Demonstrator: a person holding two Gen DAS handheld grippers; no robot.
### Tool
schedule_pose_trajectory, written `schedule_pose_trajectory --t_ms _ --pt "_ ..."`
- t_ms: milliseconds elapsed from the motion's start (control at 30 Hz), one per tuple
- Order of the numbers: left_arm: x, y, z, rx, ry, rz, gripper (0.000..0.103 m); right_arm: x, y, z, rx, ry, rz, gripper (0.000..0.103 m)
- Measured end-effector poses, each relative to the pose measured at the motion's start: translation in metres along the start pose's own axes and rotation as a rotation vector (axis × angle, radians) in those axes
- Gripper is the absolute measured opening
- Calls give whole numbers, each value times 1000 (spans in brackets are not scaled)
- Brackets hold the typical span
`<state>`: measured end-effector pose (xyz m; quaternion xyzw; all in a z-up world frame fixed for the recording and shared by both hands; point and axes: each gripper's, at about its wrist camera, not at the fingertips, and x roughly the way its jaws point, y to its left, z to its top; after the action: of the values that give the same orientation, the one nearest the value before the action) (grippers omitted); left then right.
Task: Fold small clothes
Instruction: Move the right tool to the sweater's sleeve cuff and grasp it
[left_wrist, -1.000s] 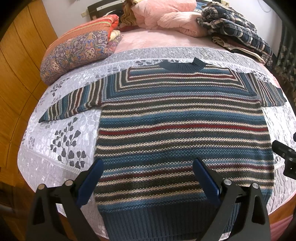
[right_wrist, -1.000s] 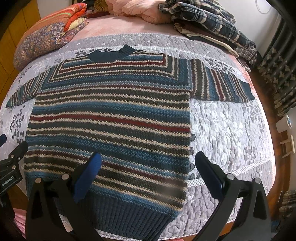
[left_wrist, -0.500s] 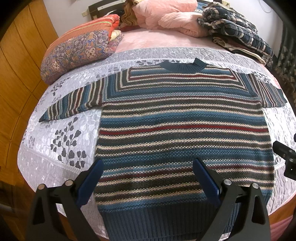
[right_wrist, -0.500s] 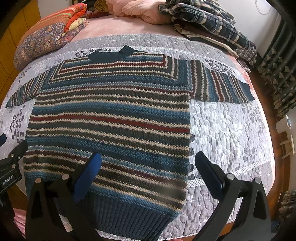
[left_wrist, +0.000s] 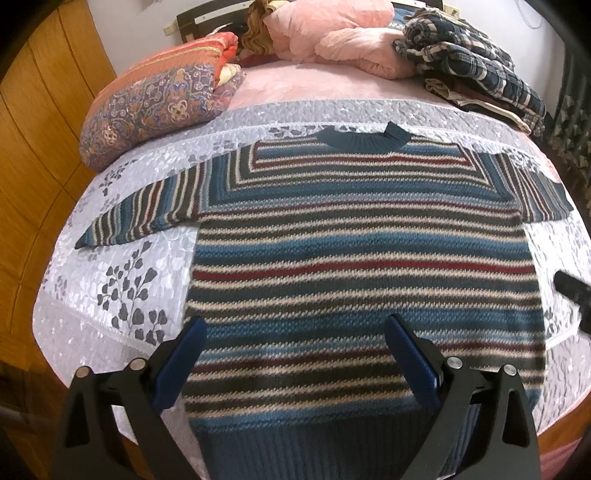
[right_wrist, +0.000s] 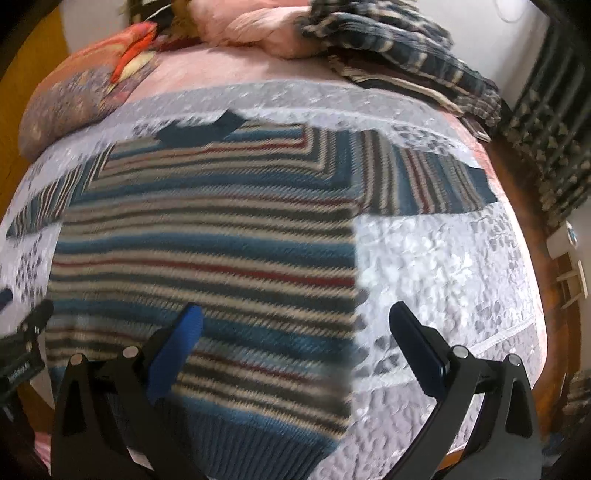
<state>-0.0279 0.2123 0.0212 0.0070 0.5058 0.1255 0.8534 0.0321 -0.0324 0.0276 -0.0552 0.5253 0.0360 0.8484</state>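
Observation:
A striped knit sweater (left_wrist: 362, 258) in blue, red, cream and dark green lies flat and face up on the bed, collar (left_wrist: 364, 138) far, ribbed hem near, both sleeves spread sideways. My left gripper (left_wrist: 295, 330) hovers open over its lower left part, holding nothing. In the right wrist view the sweater (right_wrist: 207, 251) is blurred; my right gripper (right_wrist: 295, 321) is open above its lower right edge, one finger over the knit, the other over the bedspread. Each gripper's black tip shows at the edge of the other's view.
A white floral bedspread (left_wrist: 122, 288) covers the bed. At the far side sit a patterned folded quilt (left_wrist: 159, 107), pink bedding (left_wrist: 332, 33) and plaid clothes (left_wrist: 469, 62). Wooden panels (left_wrist: 33, 147) stand left; a curtain (right_wrist: 546, 122) and floor lie right.
Both grippers have moved forward and lower over the sweater, so it looks bigger. The right wrist view is now motion blurred. Both stay open.

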Motion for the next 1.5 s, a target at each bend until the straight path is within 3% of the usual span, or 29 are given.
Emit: schedule_pose_trajectory --t_ms 167,267,567,700,867,1100,1167,1200,1233,1367,1433,1500 --pt "16 -15 19 -6 15 11 98 12 -57 29 147 13 28 100" --pt "28 -31 39 -2 -1 -4 98 27 -96 51 196 4 -7 100" --pt "72 -85 110 -16 -19 -104 98 90 -219 97 384 47 7 100" --pt "86 -107 135 -37 -40 -158 98 125 -273 105 444 99 9 100" --pt "111 -117 147 -58 -14 -197 98 164 -346 102 618 94 53 100" --pt "142 -118 153 -78 14 -183 98 210 -385 99 697 132 60 96" --pt "148 -118 154 -88 19 -187 98 217 -388 103 701 133 69 89" --pt "149 -120 155 -86 18 -187 98 222 -389 105 707 134 84 77" --pt "151 -122 155 -79 16 -183 98 225 -389 106 714 135 102 73" --pt "155 -128 156 -59 12 -185 98 238 -389 111 732 139 97 70" --pt "156 -128 157 -64 13 -185 98 239 -389 113 726 132 78 63" --pt "159 -128 157 -71 17 -185 98 238 -389 116 724 115 87 38"
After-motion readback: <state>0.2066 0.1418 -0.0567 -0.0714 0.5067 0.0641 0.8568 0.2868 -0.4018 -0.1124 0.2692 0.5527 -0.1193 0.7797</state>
